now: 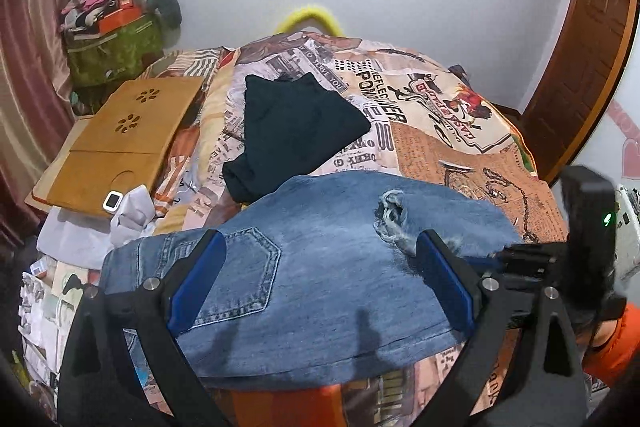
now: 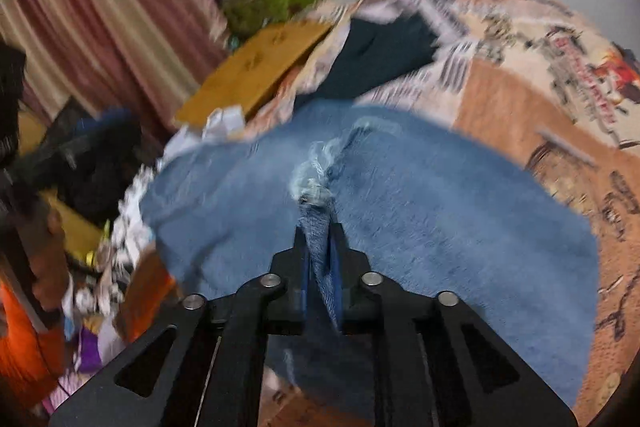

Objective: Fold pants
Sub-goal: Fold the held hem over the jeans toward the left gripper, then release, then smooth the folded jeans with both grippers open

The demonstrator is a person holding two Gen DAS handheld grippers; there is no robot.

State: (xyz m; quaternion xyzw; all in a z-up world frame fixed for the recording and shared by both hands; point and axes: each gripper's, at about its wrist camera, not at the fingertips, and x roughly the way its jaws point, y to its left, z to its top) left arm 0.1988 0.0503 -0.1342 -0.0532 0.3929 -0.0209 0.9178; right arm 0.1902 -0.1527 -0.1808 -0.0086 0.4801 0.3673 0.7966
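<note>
Looking down along both grippers, I see the blue jeans point(image 1: 320, 267) lying folded across the near part of the bed point(image 1: 460, 147), on a bedspread printed with old newspaper pages. My left gripper point(image 1: 320, 255) hovers over the denim with its blue-padded fingers point(image 1: 196, 287) spread wide, nothing between them; a back pocket point(image 1: 244, 275) sits just right of the left finger, and a frayed tear point(image 1: 390, 215) lies near the right one. My right gripper point(image 2: 322, 259) is nearly together, with a fold of the jeans point(image 2: 400, 207) pinched between its pads and the torn, whitish threads point(image 2: 316, 179) bunched just beyond its tips; that view is blurred. In the left-wrist view, the right gripper point(image 1: 492, 261) shows at the right edge of the jeans. Farther up the bed lies a dark folded garment point(image 1: 296, 131), apart from the denim. A wooden lap tray point(image 1: 128, 135) rests at the bed's left side, and a green bag point(image 1: 116, 51) heaped with clutter stands beyond it, by a striped curtain point(image 1: 28, 67). An orange sleeve point(image 1: 616, 343) shows at the near right.
</note>
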